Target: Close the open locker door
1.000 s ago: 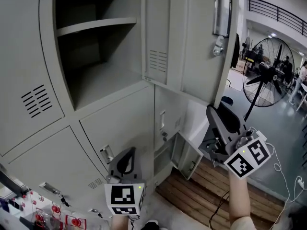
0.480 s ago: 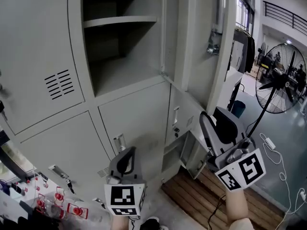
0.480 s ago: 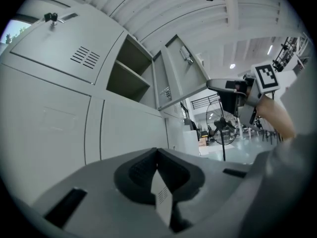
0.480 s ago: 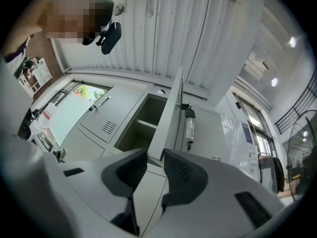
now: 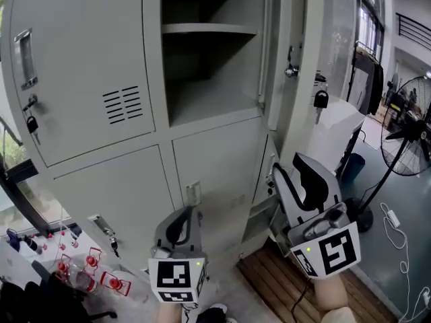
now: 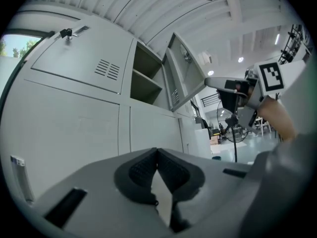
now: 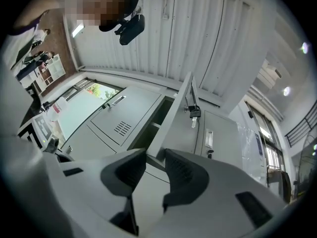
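Note:
The grey lockers fill the head view. One upper compartment (image 5: 209, 73) stands open, with a shelf (image 5: 209, 29) inside. Its door (image 5: 279, 52) swings out to the right, nearly edge-on, and a padlock (image 5: 291, 64) hangs on it. My right gripper (image 5: 293, 170) is below that door and apart from it; its jaws are opening with nothing between them. The right gripper view shows the door (image 7: 176, 115) and padlock (image 7: 194, 114) ahead of the right gripper (image 7: 154, 155). My left gripper (image 5: 185, 214) is low at centre, shut and empty, before the lower locker fronts. The left gripper (image 6: 157, 150) sees the door (image 6: 184, 78) up right.
A closed locker door with handle and padlock (image 5: 27, 59) is at upper left. A standing fan (image 5: 411, 123) and a white cabinet (image 5: 340, 136) are at the right. Wooden slats (image 5: 283, 281) cover the floor below. Small red items (image 5: 87, 268) lie at bottom left.
The head view has swung left along the lockers, so the open door now looks narrow and edge-on. My right gripper sits lower and further left; the left gripper has barely moved.

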A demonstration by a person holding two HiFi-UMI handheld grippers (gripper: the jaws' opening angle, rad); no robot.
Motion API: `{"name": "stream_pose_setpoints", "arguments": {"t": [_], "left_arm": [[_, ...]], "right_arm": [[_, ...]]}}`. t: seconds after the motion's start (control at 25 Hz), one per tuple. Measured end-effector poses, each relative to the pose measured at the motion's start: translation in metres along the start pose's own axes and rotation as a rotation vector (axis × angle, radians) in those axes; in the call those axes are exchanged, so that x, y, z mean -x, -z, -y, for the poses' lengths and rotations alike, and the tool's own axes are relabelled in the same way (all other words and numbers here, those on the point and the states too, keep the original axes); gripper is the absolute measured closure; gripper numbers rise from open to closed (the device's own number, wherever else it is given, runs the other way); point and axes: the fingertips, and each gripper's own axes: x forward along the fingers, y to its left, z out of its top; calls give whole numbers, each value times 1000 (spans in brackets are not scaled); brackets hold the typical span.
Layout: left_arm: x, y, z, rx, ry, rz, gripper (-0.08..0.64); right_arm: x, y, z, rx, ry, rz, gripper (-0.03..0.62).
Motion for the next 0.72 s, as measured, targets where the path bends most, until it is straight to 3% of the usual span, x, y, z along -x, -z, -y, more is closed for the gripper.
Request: {"name": "stream_pose_setpoints", "arguments": {"t": [0.4,0.72], "left_arm": [[19,-1,-38,-5,-90,2,558],[33,6,-64,-32,-150,-16,558]], "right_arm": [[-33,-3,-41,27,-79,41,456],[-62,-1,-64,8,-94,52,465]]}}
